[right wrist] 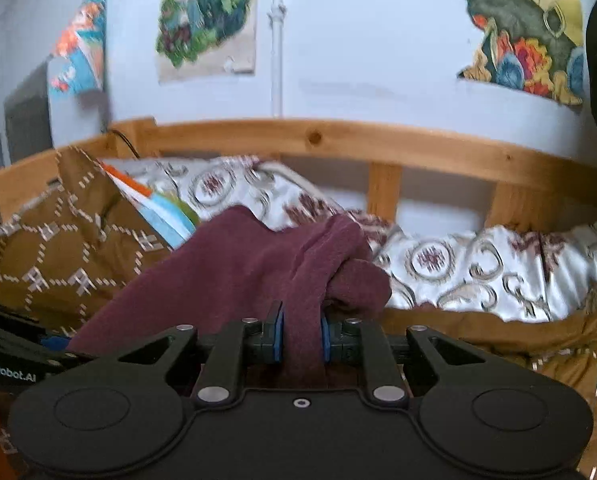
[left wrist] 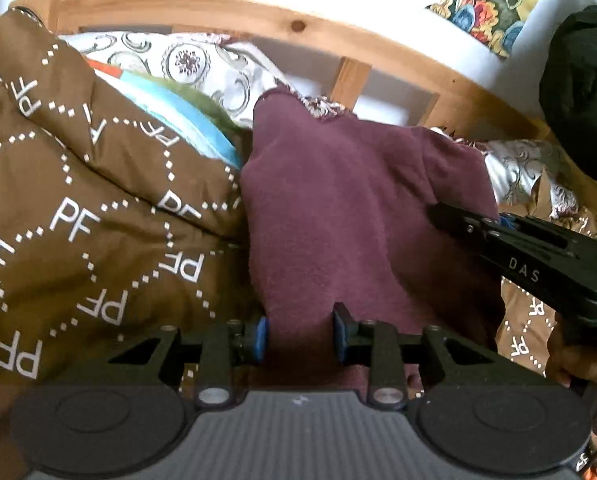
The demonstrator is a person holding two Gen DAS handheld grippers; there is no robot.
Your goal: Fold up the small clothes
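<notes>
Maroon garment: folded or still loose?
Loose: the maroon garment hangs bunched, unfolded, gripped by the left gripper and the right gripper above the brown bedcover.

The garment point(left wrist: 338, 200) hangs between both tools, quilt point(left wrist: 78, 220) to its left, pillow point(right wrist: 458, 268) behind.

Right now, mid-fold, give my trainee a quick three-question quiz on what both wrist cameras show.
1. True or false: the right gripper is shut on the maroon garment.
2. What does the maroon garment lie against on its left in the left wrist view? A) brown PF-print cover B) a bare floor C) a metal tray
3. What stands behind the bedding, below the wall posters?

Key: 1 true. 2 A. 3 the wooden bed rail.
</notes>
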